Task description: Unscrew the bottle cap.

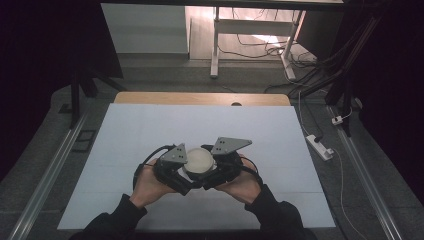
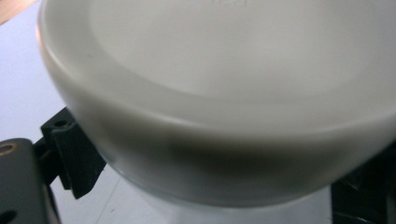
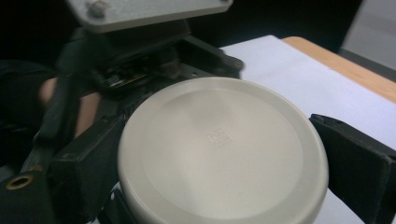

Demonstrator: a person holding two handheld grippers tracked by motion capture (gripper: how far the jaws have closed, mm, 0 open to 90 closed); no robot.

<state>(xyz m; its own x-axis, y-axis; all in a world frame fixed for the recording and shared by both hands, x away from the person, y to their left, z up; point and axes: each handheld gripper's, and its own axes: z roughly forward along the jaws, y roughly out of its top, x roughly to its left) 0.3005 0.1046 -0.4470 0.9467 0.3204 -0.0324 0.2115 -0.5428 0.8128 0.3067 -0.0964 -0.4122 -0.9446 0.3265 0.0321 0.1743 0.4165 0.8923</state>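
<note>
1. Sitting near the middle of the bench, toward the near edge, a round off-white lidded container between the two claws.
2. Flanking it from the left, the left claw; from the right, the right claw; both hands low behind them.
3. Seen in the right gripper view: the lid between the right claw's two black jaws, one at each side of the rim, apparently clamped on the container, though actual contact is hard to confirm.
4. Seen in the left gripper view: the container's rim and wall very close, a jaw tip at lower left just beside the wall; cannot tell whether this claw is closed on it or merely spread around it.
5. Judging by the look: smooth, matt plastic, stiff, probably light; contents unknown, so weight uncertain.
6. Likely slippery on the rounded rim; best gripped across the straight side wall below the lid, not on the curved edge.
7. Not fragile by appearance, yet thin walls may flex under a hard squeeze.
</note>
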